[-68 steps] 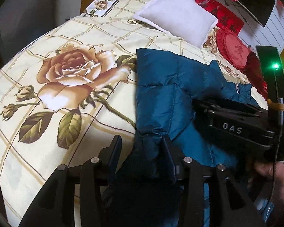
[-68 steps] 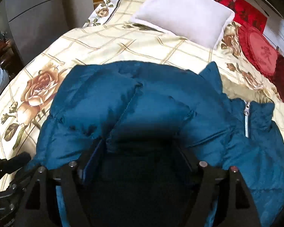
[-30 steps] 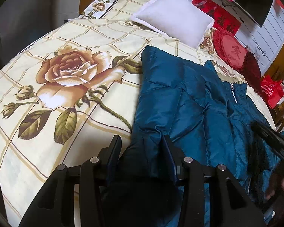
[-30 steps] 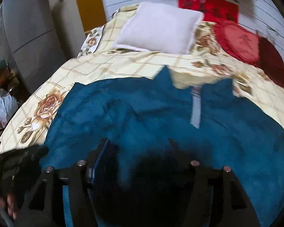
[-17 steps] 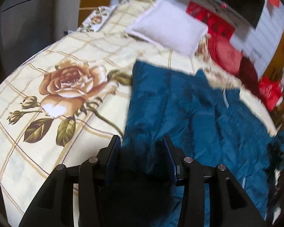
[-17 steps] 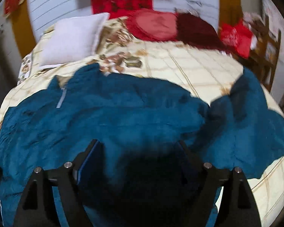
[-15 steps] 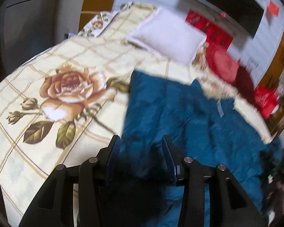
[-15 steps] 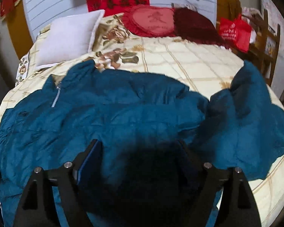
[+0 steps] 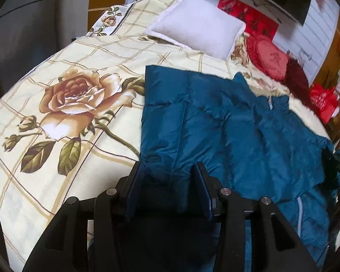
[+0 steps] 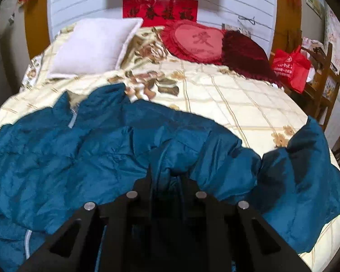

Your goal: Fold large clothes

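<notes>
A large teal puffer jacket (image 9: 226, 131) lies spread on the bed with its zip facing up. It also fills the near half of the right wrist view (image 10: 102, 149), one sleeve (image 10: 306, 181) trailing toward the bed's right edge. My left gripper (image 9: 168, 176) has its jaws apart with a thick fold of the jacket's left side between them. My right gripper (image 10: 166, 176) is shut on a bunched fold of the jacket near its right shoulder.
The bed has a cream quilt with a rose print (image 9: 79, 95). A white pillow (image 10: 95, 45), a red heart cushion (image 10: 197, 40) and a dark red cushion (image 10: 247, 52) lie at the head. A red bag (image 10: 290, 68) sits on a wooden rack at the right.
My right gripper has swung from the left side across to the jacket's right side and closed on a fold there. The jacket now lies opened out. My left gripper has stayed in place.
</notes>
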Motion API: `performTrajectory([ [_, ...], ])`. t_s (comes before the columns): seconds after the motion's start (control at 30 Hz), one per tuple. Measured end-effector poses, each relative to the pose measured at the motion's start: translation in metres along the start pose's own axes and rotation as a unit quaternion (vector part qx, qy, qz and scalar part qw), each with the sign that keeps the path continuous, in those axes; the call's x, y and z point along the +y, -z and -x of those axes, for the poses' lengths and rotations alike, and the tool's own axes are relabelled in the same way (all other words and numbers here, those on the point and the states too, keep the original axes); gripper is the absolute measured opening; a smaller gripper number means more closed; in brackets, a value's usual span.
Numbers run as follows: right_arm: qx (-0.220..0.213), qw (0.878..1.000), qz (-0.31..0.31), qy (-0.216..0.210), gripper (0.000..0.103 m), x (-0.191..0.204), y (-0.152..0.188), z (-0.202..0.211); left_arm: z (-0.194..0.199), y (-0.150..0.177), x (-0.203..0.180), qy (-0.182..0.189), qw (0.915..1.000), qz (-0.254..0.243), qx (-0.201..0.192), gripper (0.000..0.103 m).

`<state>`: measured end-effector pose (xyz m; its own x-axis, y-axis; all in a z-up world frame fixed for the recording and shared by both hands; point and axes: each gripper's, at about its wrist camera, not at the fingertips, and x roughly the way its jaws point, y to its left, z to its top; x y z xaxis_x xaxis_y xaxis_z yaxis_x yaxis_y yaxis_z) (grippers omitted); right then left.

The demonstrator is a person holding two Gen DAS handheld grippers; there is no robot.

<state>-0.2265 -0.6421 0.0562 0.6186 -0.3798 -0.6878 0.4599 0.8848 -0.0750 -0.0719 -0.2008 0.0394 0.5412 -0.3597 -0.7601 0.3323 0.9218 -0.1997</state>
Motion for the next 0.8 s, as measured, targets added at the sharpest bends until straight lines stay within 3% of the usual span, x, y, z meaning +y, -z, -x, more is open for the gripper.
performTrajectory([
  [0.17,0.028,1.000,-0.010,-0.002,0.017,-0.006,0.008,-0.015,-0.005,0.001,0.003,0.000,1.0000,0.002,0.007,0.080],
  [0.5,0.056,0.998,-0.024,-0.028,0.018,-0.026,0.018,0.010,0.007,-0.003,-0.007,-0.009,0.9998,-0.014,-0.013,0.080],
  [0.57,0.063,0.997,-0.041,-0.030,0.034,-0.033,0.017,0.013,0.007,-0.002,-0.010,-0.017,0.9995,-0.022,-0.016,0.080],
  [0.6,0.059,0.997,-0.047,-0.029,0.051,-0.035,0.017,0.018,0.007,-0.002,-0.010,-0.019,0.9994,-0.022,-0.016,0.080],
  [0.63,0.040,0.997,-0.054,-0.032,0.059,-0.037,0.017,0.029,0.007,-0.003,-0.010,-0.018,0.9995,-0.020,-0.015,0.080],
  [0.8,-0.025,0.997,-0.021,-0.071,0.059,-0.015,0.016,0.080,0.017,-0.005,-0.012,-0.009,0.9993,-0.012,-0.034,0.080],
])
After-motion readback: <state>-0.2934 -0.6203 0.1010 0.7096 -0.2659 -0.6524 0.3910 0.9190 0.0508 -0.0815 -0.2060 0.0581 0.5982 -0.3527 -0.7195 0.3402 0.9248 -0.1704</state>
